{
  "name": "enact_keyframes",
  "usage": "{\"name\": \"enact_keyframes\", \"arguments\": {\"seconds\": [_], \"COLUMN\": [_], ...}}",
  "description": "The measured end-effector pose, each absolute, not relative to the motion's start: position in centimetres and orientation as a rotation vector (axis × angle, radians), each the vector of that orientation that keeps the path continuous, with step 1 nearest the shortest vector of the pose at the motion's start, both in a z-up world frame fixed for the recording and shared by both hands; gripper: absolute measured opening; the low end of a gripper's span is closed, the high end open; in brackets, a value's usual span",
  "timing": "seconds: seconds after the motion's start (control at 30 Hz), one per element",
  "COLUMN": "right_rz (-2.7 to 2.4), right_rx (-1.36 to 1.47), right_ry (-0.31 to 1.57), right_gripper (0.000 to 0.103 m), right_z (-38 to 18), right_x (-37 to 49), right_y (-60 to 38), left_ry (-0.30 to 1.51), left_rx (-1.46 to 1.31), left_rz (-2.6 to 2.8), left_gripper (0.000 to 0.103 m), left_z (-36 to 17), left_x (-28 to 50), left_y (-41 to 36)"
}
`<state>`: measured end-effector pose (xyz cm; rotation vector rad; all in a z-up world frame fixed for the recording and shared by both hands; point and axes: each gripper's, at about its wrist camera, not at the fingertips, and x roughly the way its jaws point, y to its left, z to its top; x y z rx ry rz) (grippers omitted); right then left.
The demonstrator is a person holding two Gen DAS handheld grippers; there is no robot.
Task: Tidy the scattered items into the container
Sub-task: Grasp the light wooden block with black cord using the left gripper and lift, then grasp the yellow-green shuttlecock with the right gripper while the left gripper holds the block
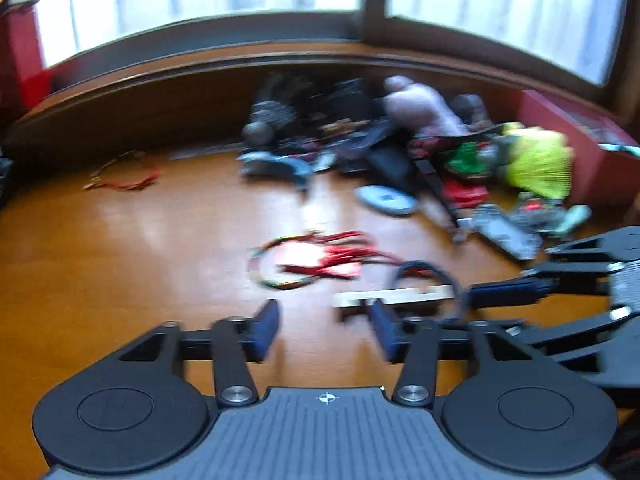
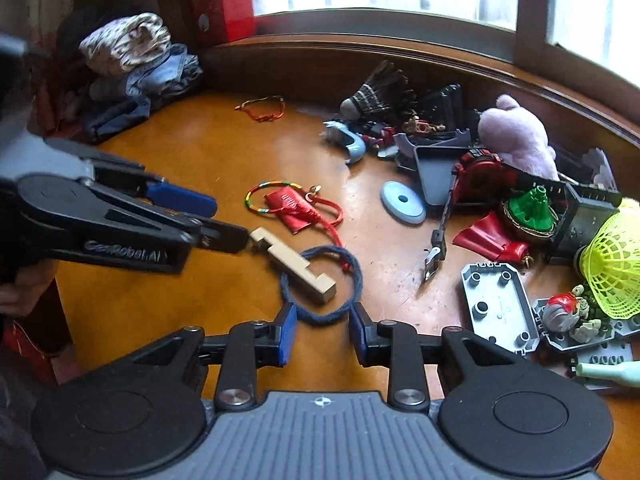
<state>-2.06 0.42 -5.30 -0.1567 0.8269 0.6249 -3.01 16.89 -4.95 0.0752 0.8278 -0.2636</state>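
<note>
right gripper [image 2: 323, 330] fills the lower centre of its view, jaws spread wide, pads flanking the near edge of a blue cord loop [image 2: 322, 282] without pinching it. left gripper [image 2: 224, 222] reaches in from the left, jaws parted, its lower finger touching a wooden notched block [image 2: 294, 264] lying across the loop at centre frame.

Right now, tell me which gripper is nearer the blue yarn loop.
Right. The right gripper hovers open at the blue yarn loop's near edge, a finger to either side. The left gripper sits further off, its tips by the far end of the wooden block.
</note>
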Motion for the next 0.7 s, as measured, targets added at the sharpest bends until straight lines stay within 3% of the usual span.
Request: {"name": "enact_keyframes", "arguments": {"seconds": [0.07,0.47,0.57,0.7], "right_rz": [0.629,0.619,0.623,0.629], "right_rx": [-0.174,-0.217,-0.23,-0.241], "right_ry": [0.827,0.828,0.829,0.831], "right_gripper": [0.035,0.04,0.04,0.04], "right_z": [-5.3,-5.2,-5.2,-5.2], "right_x": [-2.6,-3.9,-4.0,-3.8], "right_y": [0.5,-0.6,-1.0,-1.6], "left_ry": [0.808,0.845,0.841,0.841], "left_rx": [0.093,0.09,0.094,0.094], "left_rz": [-0.299,-0.258,-0.238,-0.201], "left_gripper": [0.073,0.074,0.082,0.083], "left_z": [-4.8,-6.6,-6.8,-7.2], "left_x": [-3.2,-1.7,-1.8,-1.7], "left_y": [15.7,13.2,12.8,12.2]}}
